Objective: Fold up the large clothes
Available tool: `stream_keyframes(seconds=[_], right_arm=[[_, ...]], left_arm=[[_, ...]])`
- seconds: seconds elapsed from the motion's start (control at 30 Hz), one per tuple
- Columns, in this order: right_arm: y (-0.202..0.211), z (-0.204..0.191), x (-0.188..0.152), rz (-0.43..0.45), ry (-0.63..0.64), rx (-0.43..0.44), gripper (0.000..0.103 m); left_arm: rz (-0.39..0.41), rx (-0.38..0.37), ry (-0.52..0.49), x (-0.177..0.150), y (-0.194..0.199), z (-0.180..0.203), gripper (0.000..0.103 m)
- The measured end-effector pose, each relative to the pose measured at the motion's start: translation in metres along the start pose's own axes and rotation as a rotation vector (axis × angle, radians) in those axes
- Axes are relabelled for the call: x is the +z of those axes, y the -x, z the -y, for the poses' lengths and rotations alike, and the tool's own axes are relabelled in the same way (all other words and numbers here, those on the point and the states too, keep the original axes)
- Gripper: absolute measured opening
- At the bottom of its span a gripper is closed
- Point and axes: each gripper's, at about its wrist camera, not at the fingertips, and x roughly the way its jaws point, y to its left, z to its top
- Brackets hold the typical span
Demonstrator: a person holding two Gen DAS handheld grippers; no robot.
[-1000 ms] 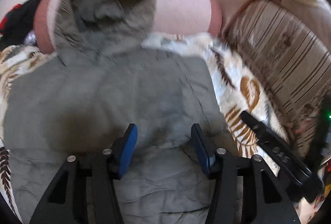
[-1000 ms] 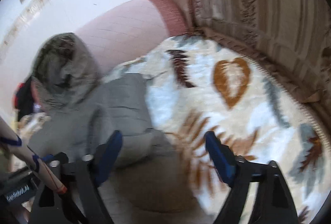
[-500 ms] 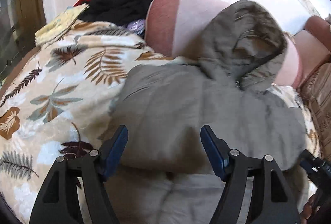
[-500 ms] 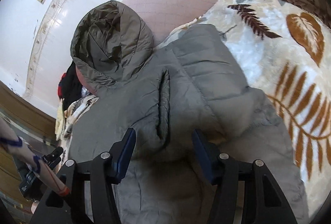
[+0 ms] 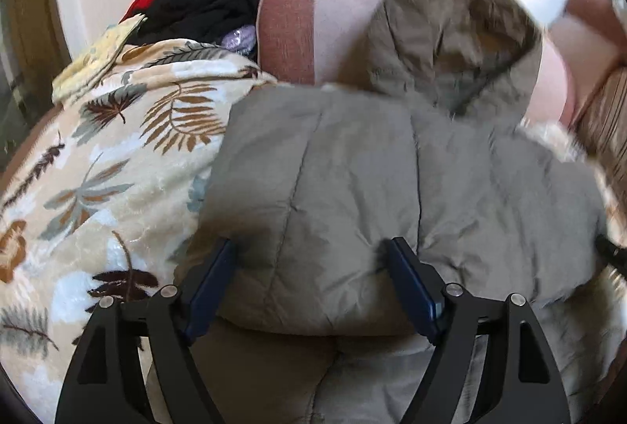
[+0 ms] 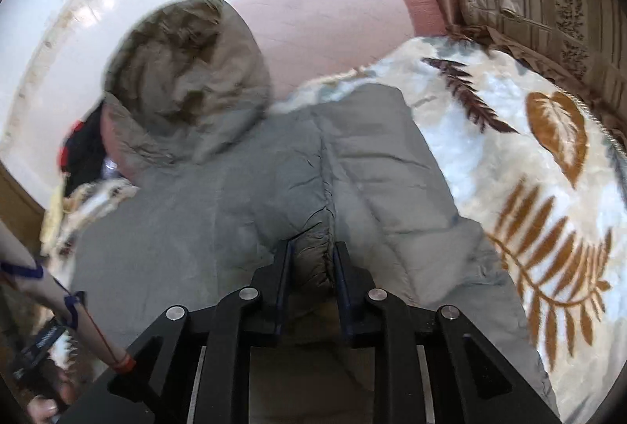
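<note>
Grey hooded puffer jacket (image 6: 243, 196) lies on the leaf-print blanket (image 6: 529, 157), hood at 11 o'clock. Right tool (image 6: 311, 263) is closing on a pinched ridge; left tool (image 5: 309, 267) is opening, nothing gripped. Grab deep, lift evenly.

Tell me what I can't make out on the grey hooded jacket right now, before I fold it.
- Jacket hem and lower part: cut off at the bottom edge in both wrist views, behind the gripper bodies.
- Hood: motion-blurred in both views.
- Fabric under the right gripper: a pinched ridge sits between the closing jaws; how many layers is unclear.
- Sleeves: not distinguishable.
</note>
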Motion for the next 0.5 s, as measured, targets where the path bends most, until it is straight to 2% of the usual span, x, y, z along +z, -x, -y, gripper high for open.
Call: stream_keyframes(seconds=[0.1, 0.17, 0.23, 0.37, 0.43, 0.5], right_arm=[[-0.005, 0.006, -0.002, -0.014, -0.006, 0.011, 0.031], [0.004, 0.007, 0.001, -0.001, -0.005, 0.005, 0.039], [0.015, 0.009, 0.001, 0.048, -0.01, -0.034, 0.054], [0.046, 0.004, 0.001, 0.199, 0.01, -0.125, 0.055], [0.055, -0.004, 0.002, 0.252, 0.048, -0.11, 0.055], [0.051, -0.017, 0.0, 0.237, 0.108, -0.07, 0.055]], left_arm=[[0.003, -0.007, 0.008, -0.003, -0.001, -0.002, 0.079], [0.008, -0.016, 0.018, -0.002, 0.002, -0.006, 0.079], [0.031, -0.008, 0.045, 0.001, 0.011, -0.009, 0.079], [0.129, 0.002, -0.002, 0.006, 0.038, 0.005, 0.079], [0.126, -0.03, -0.031, 0.005, 0.04, 0.017, 0.079], [0.093, -0.072, -0.044, 0.001, 0.033, 0.028, 0.079]])
